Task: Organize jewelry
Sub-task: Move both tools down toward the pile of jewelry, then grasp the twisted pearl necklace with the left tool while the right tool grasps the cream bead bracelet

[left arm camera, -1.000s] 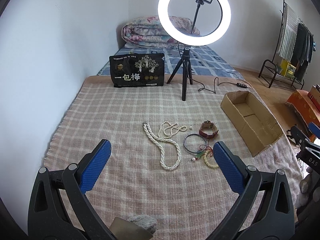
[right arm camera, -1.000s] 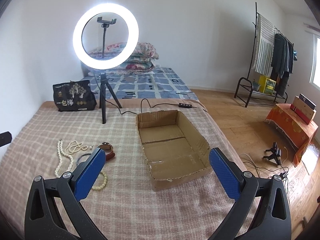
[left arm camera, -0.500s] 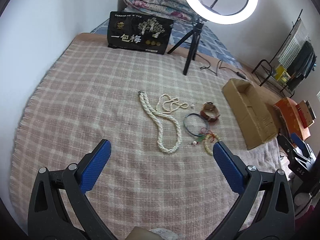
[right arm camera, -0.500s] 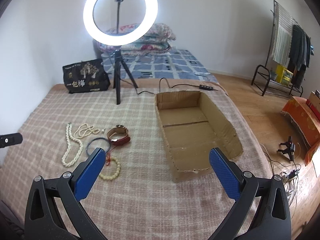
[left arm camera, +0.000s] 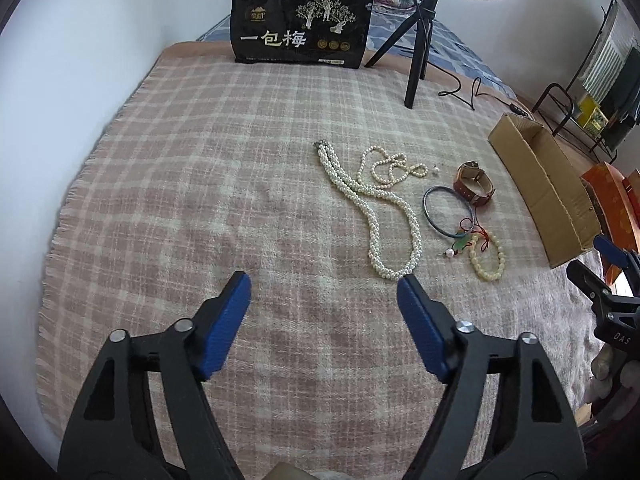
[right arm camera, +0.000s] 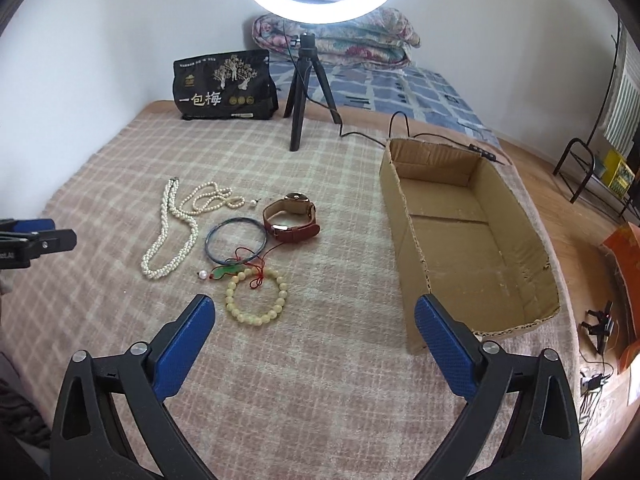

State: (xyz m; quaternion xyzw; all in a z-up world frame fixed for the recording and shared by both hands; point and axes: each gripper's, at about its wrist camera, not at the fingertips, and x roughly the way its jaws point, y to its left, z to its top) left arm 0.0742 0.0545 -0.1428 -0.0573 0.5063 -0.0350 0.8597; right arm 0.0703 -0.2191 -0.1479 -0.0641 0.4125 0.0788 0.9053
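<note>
Both views have dropped closer to the blanket (left arm camera: 200, 160). Left hand-held gripper (left arm camera: 324, 286) and right hand-held gripper (right arm camera: 314, 312) are closing, nothing between. Pearl necklace (left arm camera: 372, 216) runs lengthwise away from the left one; bare blanket lies leftward.

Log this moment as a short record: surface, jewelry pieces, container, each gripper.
surface: plaid blanket
jewelry: thick pearl necklace, thin pearl strand, blue bangle, brown-strap watch, cream bead bracelet, green pendant on red cord
jewelry state: all lying loose on the blanket, none in the box
container: cardboard box, open-topped, empty, beside the jewelry
left gripper: jaws closing, nothing between them, just short of the thick necklace's loop
right gripper: jaws closing, nothing gripped, near the bead bracelet
</note>
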